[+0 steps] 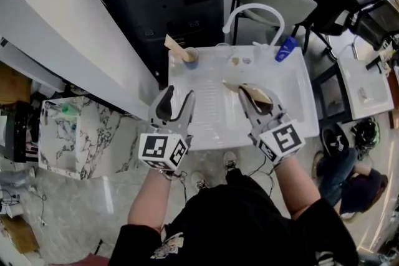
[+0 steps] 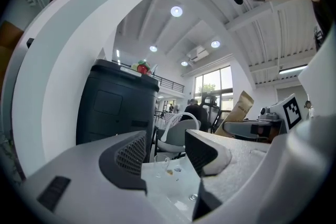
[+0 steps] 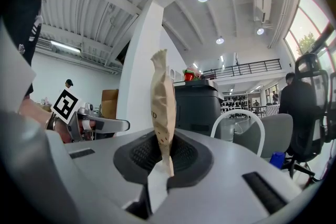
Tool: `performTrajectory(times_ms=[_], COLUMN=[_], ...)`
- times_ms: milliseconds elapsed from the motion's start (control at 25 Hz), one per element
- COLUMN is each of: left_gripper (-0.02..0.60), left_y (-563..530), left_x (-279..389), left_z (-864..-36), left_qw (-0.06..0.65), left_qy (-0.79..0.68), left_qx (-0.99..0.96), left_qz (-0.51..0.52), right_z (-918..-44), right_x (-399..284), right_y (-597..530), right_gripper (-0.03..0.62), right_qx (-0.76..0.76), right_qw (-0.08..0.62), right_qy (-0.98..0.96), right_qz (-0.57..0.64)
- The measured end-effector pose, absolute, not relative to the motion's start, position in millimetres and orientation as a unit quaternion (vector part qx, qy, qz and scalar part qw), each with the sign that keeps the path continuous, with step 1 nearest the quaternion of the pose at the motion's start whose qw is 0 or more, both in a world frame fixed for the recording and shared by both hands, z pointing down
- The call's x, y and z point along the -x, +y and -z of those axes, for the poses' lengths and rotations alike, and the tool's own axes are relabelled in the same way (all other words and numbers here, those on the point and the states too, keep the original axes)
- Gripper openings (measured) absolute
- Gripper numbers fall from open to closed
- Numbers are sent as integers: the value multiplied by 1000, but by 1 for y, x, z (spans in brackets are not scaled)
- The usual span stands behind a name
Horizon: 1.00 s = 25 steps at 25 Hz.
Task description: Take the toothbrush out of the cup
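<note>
White sink (image 1: 212, 112) on a pale marbled floor (image 1: 112, 196), arched tap (image 1: 252, 9) at the far rim, black cabinet (image 1: 162, 3) behind, blue bottle (image 1: 287, 48) at the far right corner. At the far left corner, cup (image 1: 192, 59) upright, with packet 1 (image 1: 174, 45) leaning out of it to the left: tan paper, likely a wrapped toothbrush, though no handle or bristles on show. Over the near right of the sink, right gripper (image 1: 252, 96) clenched on packet 2 (image 3: 161, 97), a tan paper sleeve of the same kind, pinched at its lower end between the pads and standing up from them in the right gripper view. Over the near left rim, left gripper (image 1: 177, 96) released: jaws apart, nothing between them, only sink and tap in the gap, and well apart from the cup. Seemingly mid-task, with 1 packet out and in hand and 1 left in the cup. If packet 1 is the toothbrush meant, next move probably the left gripper's: forward over the sink to the cup, open jaws on either side of the packet's upper part, clench, then up along its lean so as not to tip the cup. Thin, soft paper, so a firm pinch well below the tip rather than a graze. Otherwise, nothing left but to set packet 2 down.
</note>
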State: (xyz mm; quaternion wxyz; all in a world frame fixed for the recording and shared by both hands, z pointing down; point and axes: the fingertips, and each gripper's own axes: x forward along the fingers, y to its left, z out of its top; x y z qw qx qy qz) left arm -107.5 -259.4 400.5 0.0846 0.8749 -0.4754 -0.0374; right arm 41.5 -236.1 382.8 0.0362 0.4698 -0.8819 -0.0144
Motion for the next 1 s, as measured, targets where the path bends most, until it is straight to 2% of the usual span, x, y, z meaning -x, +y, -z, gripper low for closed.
performTrajectory(times_ms=[520,1000], left_gripper=[215,215], left_y=[-348,-438], left_x=[125,142], left_z=[-437,-522], left_qw=[101,193], left_qy=[-516,-554], left_qx=[-851,-810], left_qz=[11,10], right_z=[-401,-436], right_x=[-57,-64], right_y=[-267,-291], right_gripper=[25,25], right_qx=[-470,-460], right_qw=[40,72], right_qy=[-882,-885], right_qz=[-6,-29])
